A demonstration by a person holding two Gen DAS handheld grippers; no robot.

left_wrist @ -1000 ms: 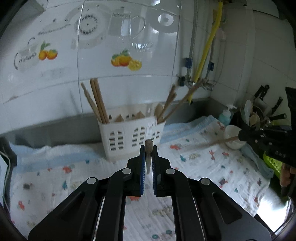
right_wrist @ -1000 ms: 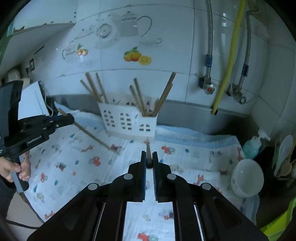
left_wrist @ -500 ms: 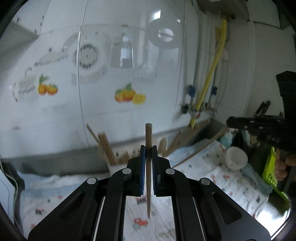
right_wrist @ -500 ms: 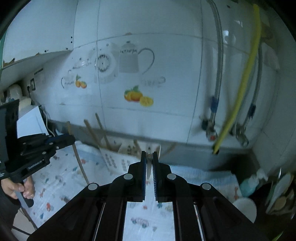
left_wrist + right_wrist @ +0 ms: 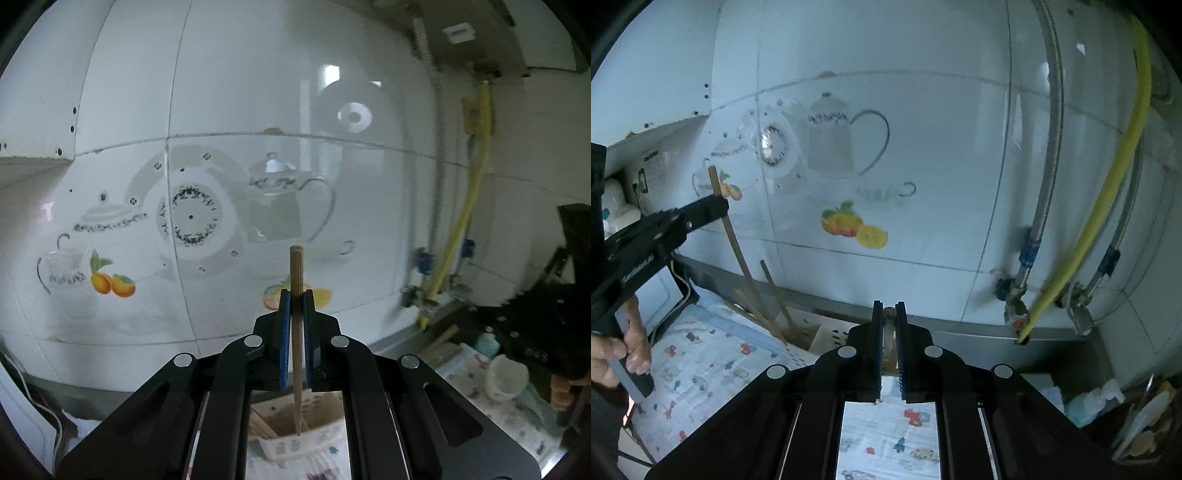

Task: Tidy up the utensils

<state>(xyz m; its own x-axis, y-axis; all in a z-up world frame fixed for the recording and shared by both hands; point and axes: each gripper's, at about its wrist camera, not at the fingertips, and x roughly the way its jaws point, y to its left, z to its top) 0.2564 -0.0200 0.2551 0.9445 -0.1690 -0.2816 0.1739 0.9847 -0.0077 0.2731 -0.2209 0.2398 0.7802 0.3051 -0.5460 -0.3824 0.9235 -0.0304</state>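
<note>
My left gripper (image 5: 296, 295) is shut on a wooden chopstick (image 5: 296, 273) held upright, its lower tip over the white utensil holder (image 5: 295, 439) below. In the right wrist view the left gripper (image 5: 718, 206) holds that chopstick (image 5: 733, 240) above the holder (image 5: 812, 334), which has other chopsticks (image 5: 775, 295) in it. My right gripper (image 5: 888, 308) is shut on a wooden utensil handle (image 5: 888, 332), seen end-on between the blue pads.
A tiled wall with teapot and fruit decals (image 5: 192, 218) is close ahead. A yellow hose (image 5: 1108, 199) and metal pipes (image 5: 1045, 184) are at right. A white bowl (image 5: 504, 376) and a patterned cloth (image 5: 698, 373) are on the counter.
Both grippers have risen and tilted up toward the wall. The left chopstick has turned upright and now hangs over the holder.
</note>
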